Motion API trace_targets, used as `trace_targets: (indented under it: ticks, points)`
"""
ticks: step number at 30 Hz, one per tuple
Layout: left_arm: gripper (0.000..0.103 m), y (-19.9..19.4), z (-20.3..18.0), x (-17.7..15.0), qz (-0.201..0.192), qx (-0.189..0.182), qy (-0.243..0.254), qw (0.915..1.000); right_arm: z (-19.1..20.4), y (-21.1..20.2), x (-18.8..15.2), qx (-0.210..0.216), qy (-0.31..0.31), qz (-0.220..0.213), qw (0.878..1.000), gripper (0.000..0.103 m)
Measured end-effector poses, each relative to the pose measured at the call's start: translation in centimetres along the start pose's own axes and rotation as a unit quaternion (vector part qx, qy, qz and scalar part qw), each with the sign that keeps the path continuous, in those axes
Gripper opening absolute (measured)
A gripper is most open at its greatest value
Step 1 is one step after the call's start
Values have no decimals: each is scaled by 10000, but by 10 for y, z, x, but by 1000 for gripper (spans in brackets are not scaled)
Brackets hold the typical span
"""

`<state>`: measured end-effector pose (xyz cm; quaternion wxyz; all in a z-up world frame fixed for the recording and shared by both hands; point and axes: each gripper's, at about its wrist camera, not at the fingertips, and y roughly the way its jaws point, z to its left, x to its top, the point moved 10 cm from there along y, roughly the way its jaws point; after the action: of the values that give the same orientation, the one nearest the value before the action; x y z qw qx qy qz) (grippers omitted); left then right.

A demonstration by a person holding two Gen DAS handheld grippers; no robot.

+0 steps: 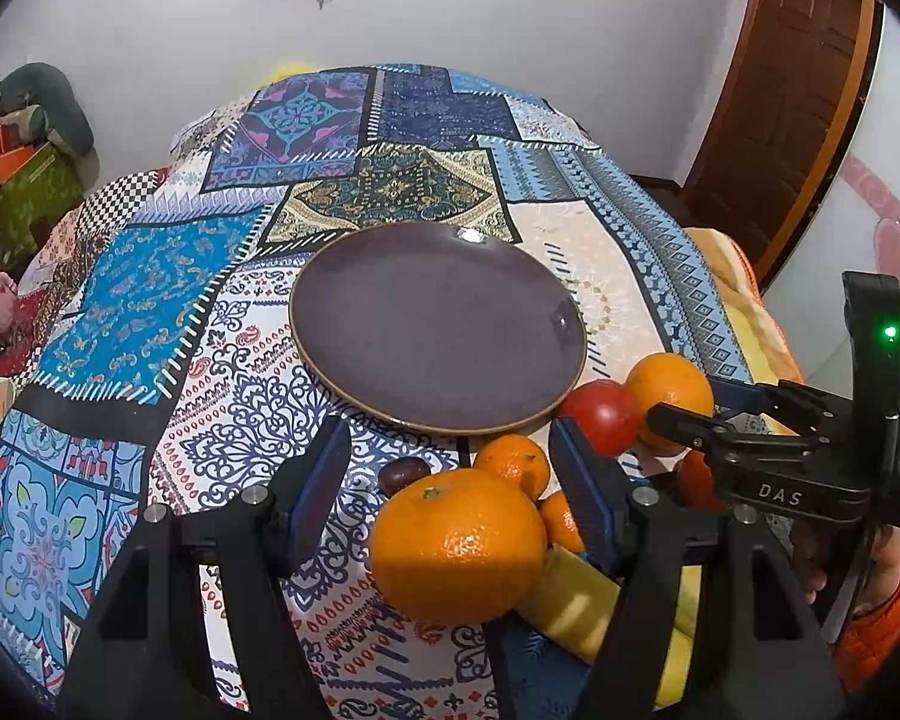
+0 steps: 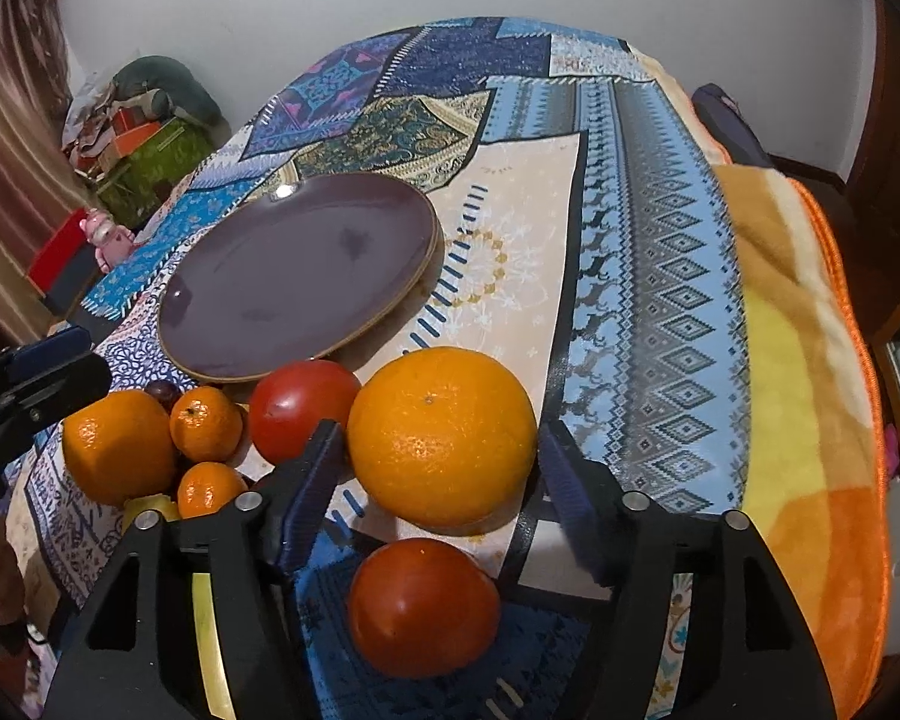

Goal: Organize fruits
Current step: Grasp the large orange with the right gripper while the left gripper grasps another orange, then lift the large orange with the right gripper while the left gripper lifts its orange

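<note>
Jaws of our left gripper (image 1: 450,501) and right gripper (image 2: 444,474) apart, each straddling one glossy, dimpled orange (image 1: 456,543) (image 2: 441,435); purple plate (image 1: 438,324) bare.

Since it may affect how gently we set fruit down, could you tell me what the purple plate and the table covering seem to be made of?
The purple plate looks like glazed ceramic: glossy highlights and a bare tan rim. The table covering looks like printed cloth or vinyl with a patchwork pattern; its slight sheen leaves that open.

Patchwork-clothed table (image 1: 150,276) bearing purple plate (image 1: 426,324), oranges (image 2: 441,435), tomatoes (image 2: 423,606).
</note>
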<state>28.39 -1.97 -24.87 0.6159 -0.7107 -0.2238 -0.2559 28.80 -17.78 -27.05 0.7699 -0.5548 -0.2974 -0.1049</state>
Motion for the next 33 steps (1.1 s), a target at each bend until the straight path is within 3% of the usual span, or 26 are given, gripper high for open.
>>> trace_targets:
  ticks: [10, 20, 25, 27, 33]
  points:
    - [69, 0, -1, -15, 256, -6, -5, 9997, 2, 1, -2, -52, -46, 66, 10000, 64]
    - [77, 5, 3, -34, 544, 43, -185, 9983, 8, -35, 0, 154, 67, -302, 9994, 64]
    - [76, 19, 2, -45, 751, 6, -284, 9968, 11, -41, -1, 200, 89, -355, 9991, 64]
    - [70, 22, 1, -46, 760, -122, -419, 9962, 12, -41, -2, 192, 64, -363, 9991, 64]
    - [69, 19, -2, -46, 684, -90, -353, 9970, 16, -41, -2, 222, 53, -363, 9991, 64]
